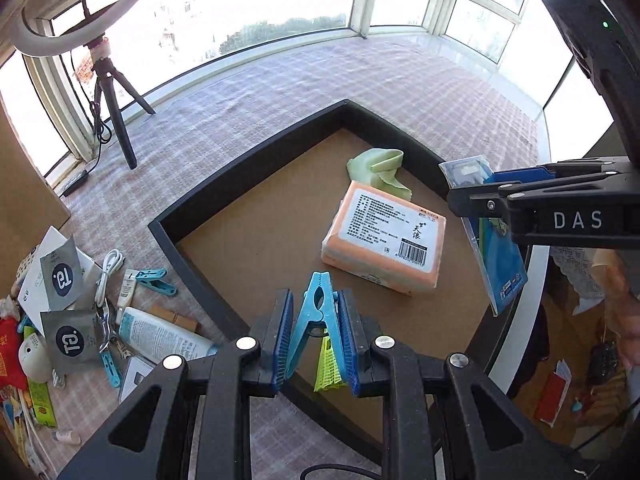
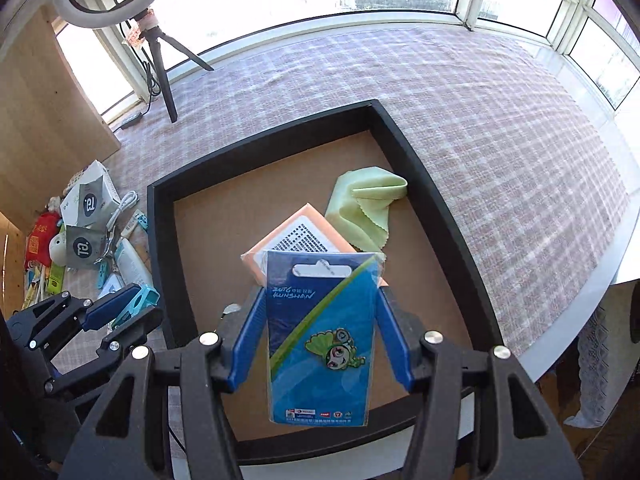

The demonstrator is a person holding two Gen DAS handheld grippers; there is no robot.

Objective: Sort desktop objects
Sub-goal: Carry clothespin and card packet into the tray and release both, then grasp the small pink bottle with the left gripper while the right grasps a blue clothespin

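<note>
My left gripper (image 1: 316, 300) is shut on a blue clothes peg (image 1: 316, 312) and holds it over the near edge of the black-rimmed tray (image 1: 248, 148). A yellow mesh piece (image 1: 329, 368) hangs below the peg. My right gripper (image 2: 320, 296) is shut on a blue carded pin badge packet (image 2: 322, 336) and holds it above the tray (image 2: 420, 184). It also shows in the left wrist view (image 1: 502, 264). In the tray lie an orange tissue pack (image 1: 384, 236) and a green cloth (image 1: 380, 172).
Left of the tray, on the checked tablecloth (image 1: 280, 88), lies a pile: grey sachets (image 1: 70, 336), a white tube (image 1: 164, 336), more blue pegs (image 1: 156, 280), a white cable (image 1: 106, 272), a red pouch (image 1: 10, 352). A ring light tripod (image 1: 116, 108) stands far left.
</note>
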